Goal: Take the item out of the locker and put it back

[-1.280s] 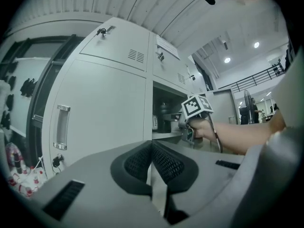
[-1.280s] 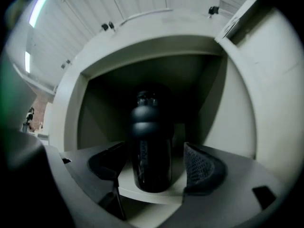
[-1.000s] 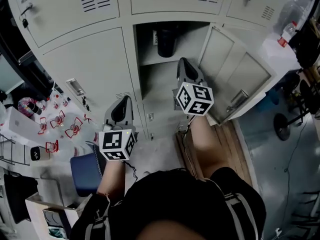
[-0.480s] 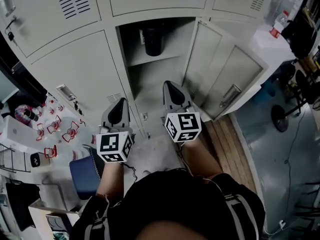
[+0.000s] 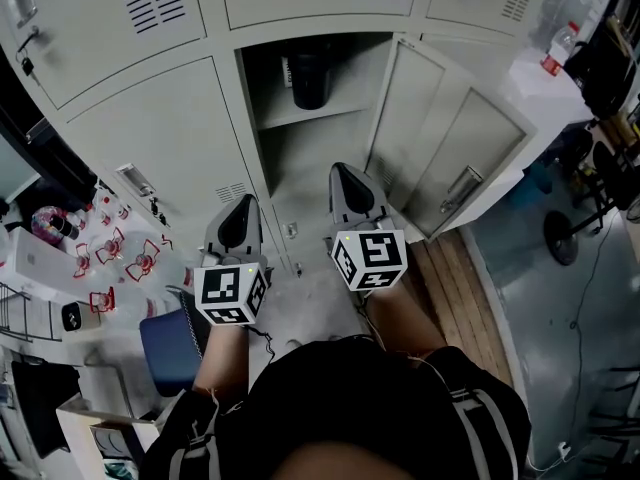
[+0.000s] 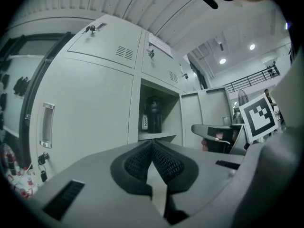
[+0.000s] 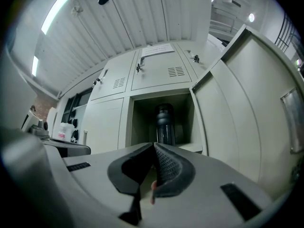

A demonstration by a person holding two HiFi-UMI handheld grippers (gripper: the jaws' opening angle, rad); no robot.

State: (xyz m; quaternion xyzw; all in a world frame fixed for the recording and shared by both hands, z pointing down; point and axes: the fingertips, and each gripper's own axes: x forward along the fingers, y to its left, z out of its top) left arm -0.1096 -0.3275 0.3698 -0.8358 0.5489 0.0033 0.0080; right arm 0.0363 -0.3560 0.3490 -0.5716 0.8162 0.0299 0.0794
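Observation:
A black bottle [image 5: 306, 78] stands upright on the upper shelf of the open locker [image 5: 262, 108]; it also shows as the bottle [image 6: 153, 115] and the bottle [image 7: 165, 124] in the two gripper views. The locker door [image 5: 450, 148] hangs open to the right. My left gripper [image 5: 240, 206] is shut and empty, low in front of the closed door to the left. My right gripper [image 5: 340, 172] is shut with nothing in it and points at the lower compartment, well short of the bottle. The pads meet at the left gripper [image 6: 152, 144] and the right gripper [image 7: 154, 146].
Closed locker doors surround the opening, one with a handle [image 5: 135, 180]. At the left are a cluttered white table [image 5: 60, 268] and a blue seat [image 5: 170, 348]. A white counter with a plastic bottle [image 5: 553, 53] and a chair base [image 5: 565, 248] stand at the right.
My right gripper has drawn back and down from the locker's upper shelf level towards me. The left gripper has barely moved. Over the last half second almost nothing shifts.

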